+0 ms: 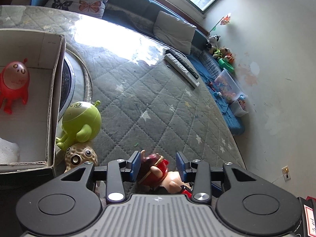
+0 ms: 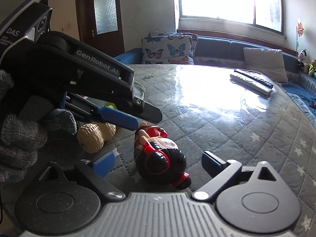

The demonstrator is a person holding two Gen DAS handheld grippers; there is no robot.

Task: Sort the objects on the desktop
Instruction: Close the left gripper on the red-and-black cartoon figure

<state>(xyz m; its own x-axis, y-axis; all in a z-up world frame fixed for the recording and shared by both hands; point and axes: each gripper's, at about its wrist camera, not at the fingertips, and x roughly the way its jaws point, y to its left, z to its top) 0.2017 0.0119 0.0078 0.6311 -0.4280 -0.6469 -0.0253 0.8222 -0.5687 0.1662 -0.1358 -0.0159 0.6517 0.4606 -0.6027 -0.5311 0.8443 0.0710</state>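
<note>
A red-and-black doll figure (image 1: 158, 169) lies on the quilted table cover. My left gripper (image 1: 160, 165) is open, its blue pads on either side of the doll with gaps. In the right wrist view the doll (image 2: 160, 156) lies between the fingers of my right gripper (image 2: 158, 165), which is open wide and not touching it. The left gripper (image 2: 122, 118) reaches down to the doll's far end. A green alien toy (image 1: 81, 124) and a beige peanut toy (image 1: 81, 156) lie beside a cardboard box (image 1: 53, 102). A red egg-shaped toy (image 1: 13, 85) stands inside the box.
Two remote controls (image 1: 181, 67) lie at the far side of the table. A round mat (image 1: 79, 83) sits partly under the box. A blue sofa with butterfly cushions (image 2: 167, 47) runs behind the table. Plush toys and plastic bins (image 1: 229, 86) sit on the sofa.
</note>
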